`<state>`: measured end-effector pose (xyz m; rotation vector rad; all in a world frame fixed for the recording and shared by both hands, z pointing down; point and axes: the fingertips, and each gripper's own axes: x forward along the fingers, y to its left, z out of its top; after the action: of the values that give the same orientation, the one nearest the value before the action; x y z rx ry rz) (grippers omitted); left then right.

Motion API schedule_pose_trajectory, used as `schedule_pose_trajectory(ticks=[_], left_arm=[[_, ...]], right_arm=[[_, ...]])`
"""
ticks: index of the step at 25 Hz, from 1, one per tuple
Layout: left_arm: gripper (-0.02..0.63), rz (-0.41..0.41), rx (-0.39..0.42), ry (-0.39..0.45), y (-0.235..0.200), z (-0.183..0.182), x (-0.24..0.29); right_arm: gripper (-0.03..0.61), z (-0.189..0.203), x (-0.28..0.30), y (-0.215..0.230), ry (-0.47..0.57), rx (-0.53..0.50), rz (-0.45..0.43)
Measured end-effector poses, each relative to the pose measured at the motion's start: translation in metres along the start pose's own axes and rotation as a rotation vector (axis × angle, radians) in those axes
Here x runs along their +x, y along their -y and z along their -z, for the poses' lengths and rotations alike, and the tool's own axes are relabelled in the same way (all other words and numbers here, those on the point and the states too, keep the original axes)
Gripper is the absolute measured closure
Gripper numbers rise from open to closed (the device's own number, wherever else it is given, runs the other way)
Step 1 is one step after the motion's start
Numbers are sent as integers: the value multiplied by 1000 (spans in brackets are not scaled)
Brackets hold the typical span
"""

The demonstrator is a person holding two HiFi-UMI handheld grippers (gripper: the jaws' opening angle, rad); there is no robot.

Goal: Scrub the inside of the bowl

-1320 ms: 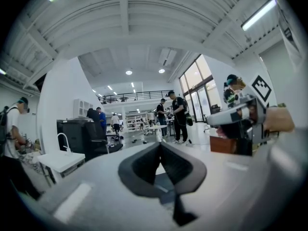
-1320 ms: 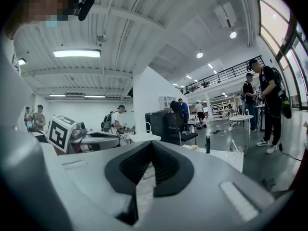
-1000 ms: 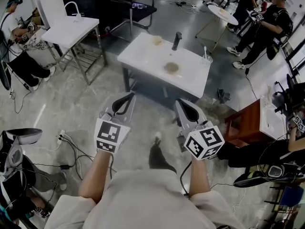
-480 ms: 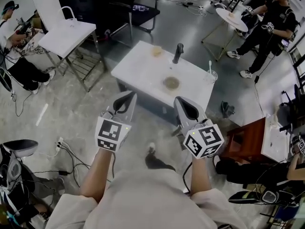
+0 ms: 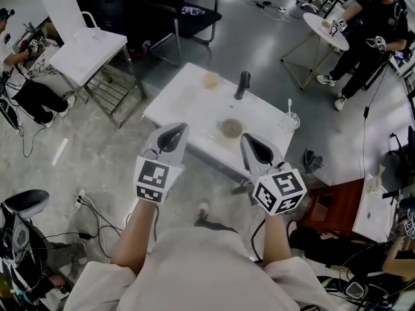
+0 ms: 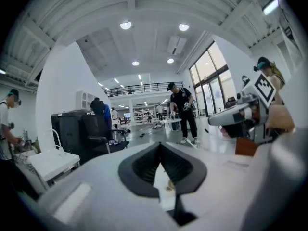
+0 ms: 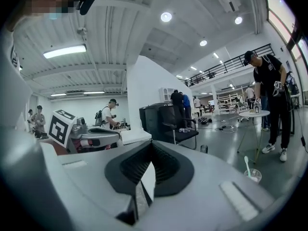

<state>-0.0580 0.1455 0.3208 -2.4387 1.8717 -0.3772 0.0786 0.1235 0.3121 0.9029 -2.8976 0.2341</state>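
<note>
Table, bowl toward near edge: left gripper and right gripper, held closed and empty, should be opened first.

The table is seen as white and the bowl as tan. Black-and-white square patterns are carried on the grey left gripper and right gripper.

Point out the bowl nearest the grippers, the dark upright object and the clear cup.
Bowl [image 5: 230,128]: head view, the middle of its inside.
Dark upright object [image 5: 242,85]: head view, the middle of its body.
Clear cup [image 5: 292,123]: head view, its side wall.
</note>
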Motion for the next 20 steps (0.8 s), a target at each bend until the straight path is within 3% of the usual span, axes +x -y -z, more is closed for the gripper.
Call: schedule_pose_trajectory(ticks=[20], left_arm=[[609,58,52,-115,-53,33,129]], right_arm=[[558,43,92,84,-136,37,39]])
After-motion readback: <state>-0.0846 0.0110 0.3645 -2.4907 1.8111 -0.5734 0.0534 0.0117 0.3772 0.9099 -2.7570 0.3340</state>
